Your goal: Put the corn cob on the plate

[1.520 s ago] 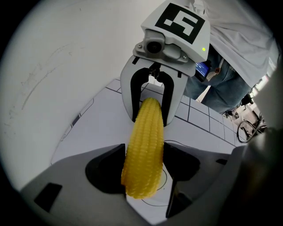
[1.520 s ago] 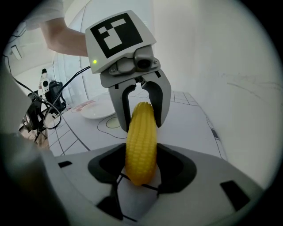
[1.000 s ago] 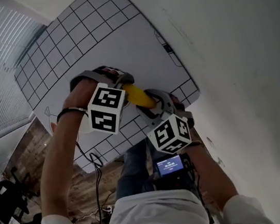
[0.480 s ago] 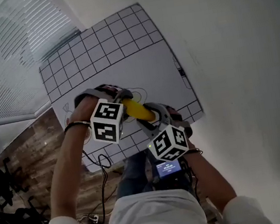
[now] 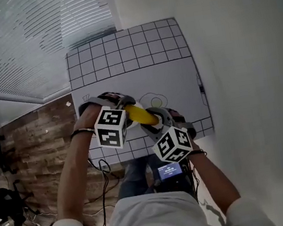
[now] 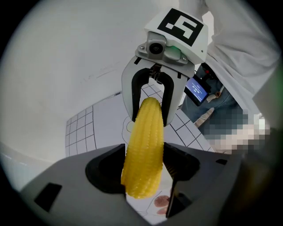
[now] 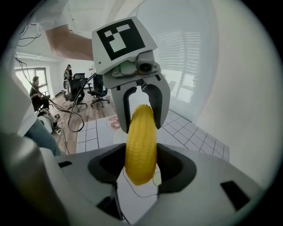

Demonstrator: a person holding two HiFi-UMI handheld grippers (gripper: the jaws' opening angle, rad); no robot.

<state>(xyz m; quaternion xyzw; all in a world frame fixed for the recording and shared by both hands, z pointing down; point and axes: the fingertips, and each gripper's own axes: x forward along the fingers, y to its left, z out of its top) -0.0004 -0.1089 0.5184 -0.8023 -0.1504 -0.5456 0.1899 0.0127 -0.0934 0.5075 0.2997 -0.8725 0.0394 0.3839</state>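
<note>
A yellow corn cob hangs in the air above a white gridded mat, held at both ends. My left gripper is shut on its left end and my right gripper on its right end. In the left gripper view the corn cob fills the gap of the left gripper and runs to the right gripper facing it. The right gripper view mirrors this: corn cob, right gripper, left gripper. No plate shows, only drawn outlines on the mat.
The mat lies on a white surface. Wooden floor with cables lies to the left, window blinds beyond. A small screen hangs at the person's chest. Office chairs and people stand far off.
Both grippers have risen together with the cob held between them and shifted across the mat. The mat now sits squarer in the head view as that view turned.
</note>
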